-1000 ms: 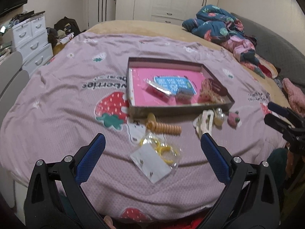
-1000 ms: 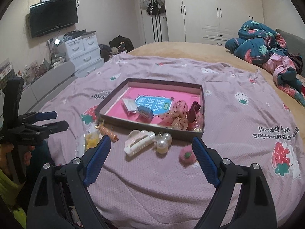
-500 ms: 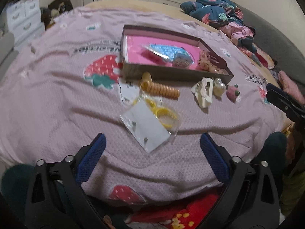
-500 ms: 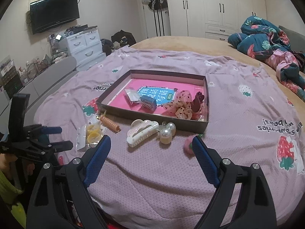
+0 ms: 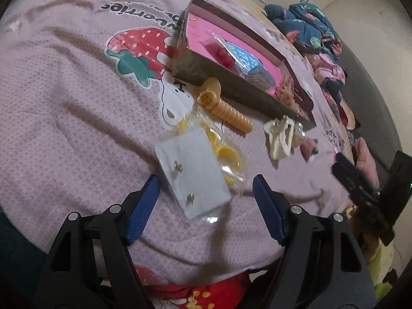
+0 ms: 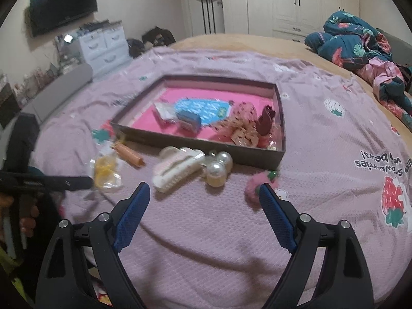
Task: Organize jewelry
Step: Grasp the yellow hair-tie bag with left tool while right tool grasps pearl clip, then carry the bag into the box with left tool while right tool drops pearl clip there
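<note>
A clear bag holding a white earring card and yellow rings (image 5: 195, 170) lies on the pink bedspread. My left gripper (image 5: 206, 182) hovers just over the bag's near end. Its jaws are closing with that end between them, and the pads are not pressing on it. An orange spiral hair tie (image 5: 226, 113), a cream claw clip (image 6: 177, 167), pearl pieces (image 6: 219, 170) and a pink pompom (image 6: 253, 190) lie in front of the dark tray (image 6: 206, 145) with its pink floor. My right gripper (image 6: 203, 189) sits just short of the clip, jaws closing on nothing, its right fingertip beside the pompom.
The tray holds a blue packet (image 6: 203, 106), a small bag, a beige scrunchie (image 6: 242, 126) and a dark red clip. A crumpled teal quilt (image 6: 360, 41) lies at the far right of the bed. White drawers (image 6: 103, 49) stand beyond the left edge.
My left gripper has dropped and rolled toward the bag, and its jaws have narrowed a lot. My right gripper has sunk toward the claw clip with its jaws slightly narrower.
</note>
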`<move>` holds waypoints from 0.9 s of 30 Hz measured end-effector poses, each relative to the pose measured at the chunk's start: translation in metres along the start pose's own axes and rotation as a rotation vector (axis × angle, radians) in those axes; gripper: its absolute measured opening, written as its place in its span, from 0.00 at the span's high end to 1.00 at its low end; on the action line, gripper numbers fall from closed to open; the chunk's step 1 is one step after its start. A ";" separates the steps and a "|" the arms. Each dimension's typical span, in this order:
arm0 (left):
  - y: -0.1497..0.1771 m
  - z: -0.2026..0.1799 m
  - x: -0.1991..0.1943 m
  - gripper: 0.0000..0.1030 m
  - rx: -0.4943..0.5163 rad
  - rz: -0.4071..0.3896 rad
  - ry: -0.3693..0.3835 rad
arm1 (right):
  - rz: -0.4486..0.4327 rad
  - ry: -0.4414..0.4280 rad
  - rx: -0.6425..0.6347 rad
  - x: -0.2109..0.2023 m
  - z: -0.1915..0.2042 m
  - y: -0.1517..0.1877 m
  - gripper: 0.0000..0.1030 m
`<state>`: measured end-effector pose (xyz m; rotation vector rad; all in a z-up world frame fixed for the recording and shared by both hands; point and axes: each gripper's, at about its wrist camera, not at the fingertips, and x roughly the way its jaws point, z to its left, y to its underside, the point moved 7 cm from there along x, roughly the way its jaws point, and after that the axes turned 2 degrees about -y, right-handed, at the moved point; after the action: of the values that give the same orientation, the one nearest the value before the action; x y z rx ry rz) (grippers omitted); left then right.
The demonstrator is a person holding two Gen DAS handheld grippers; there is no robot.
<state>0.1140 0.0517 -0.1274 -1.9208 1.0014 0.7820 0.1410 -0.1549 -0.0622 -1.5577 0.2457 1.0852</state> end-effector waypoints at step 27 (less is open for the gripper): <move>-0.026 0.008 -0.032 0.66 0.048 -0.172 -0.061 | 0.101 -0.008 -0.011 0.076 -0.004 -0.009 0.74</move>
<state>0.1187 0.0794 -0.0962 -1.9019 0.7988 0.7070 0.1908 -0.1256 -0.1126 -1.5642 0.3162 1.1734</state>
